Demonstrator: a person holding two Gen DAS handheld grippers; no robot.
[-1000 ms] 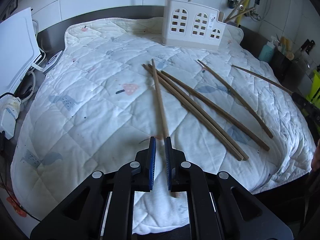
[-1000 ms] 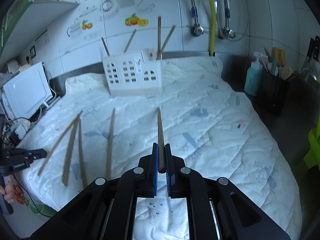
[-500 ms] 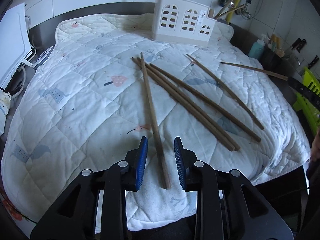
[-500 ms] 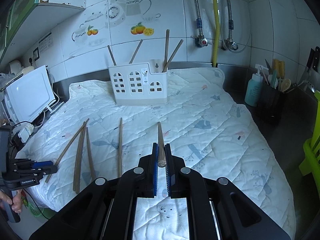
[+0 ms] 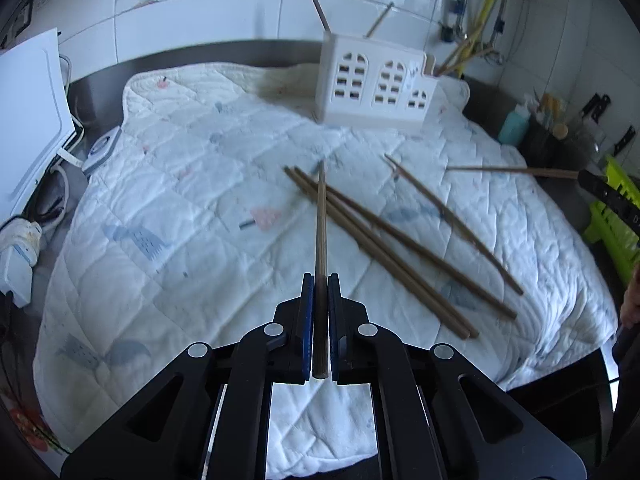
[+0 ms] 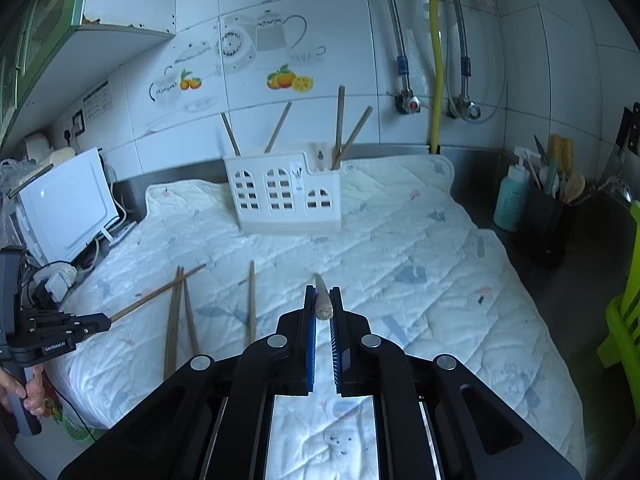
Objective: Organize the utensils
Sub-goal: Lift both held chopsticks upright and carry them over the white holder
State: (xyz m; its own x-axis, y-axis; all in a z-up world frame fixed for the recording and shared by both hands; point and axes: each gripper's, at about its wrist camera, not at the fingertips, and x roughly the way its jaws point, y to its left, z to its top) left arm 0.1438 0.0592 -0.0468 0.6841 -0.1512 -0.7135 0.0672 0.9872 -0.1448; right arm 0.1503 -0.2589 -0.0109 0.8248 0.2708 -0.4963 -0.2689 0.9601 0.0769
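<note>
The left claw (image 5: 319, 284) is clenched on a long brown wooden chopstick (image 5: 321, 216), which runs straight out from between its blue pads toward twelve o'clock, its tip lifted off the white quilted cloth (image 5: 192, 216) that covers the tabletop. At about two o'clock from that claw, three more loose brown chopsticks (image 5: 384, 248) lie fanned together on the cloth, with a fourth single chopstick (image 5: 452, 220) just beside them farther right.

The right claw (image 6: 323, 294) is clamped on another brown chopstick (image 6: 322, 300), seen nearly end-on between the pads and pointing toward twelve o'clock. Beyond it at twelve o'clock stands the white plastic utensil holder with arched window cut-outs (image 6: 284, 196), on the far part of the cloth near the tiled wall; four chopsticks stand tilted in it (image 6: 340, 128). At three o'clock on the bare steel edge sits a black utensil pot (image 6: 548, 216) beside a teal bottle (image 6: 510, 200).
</note>
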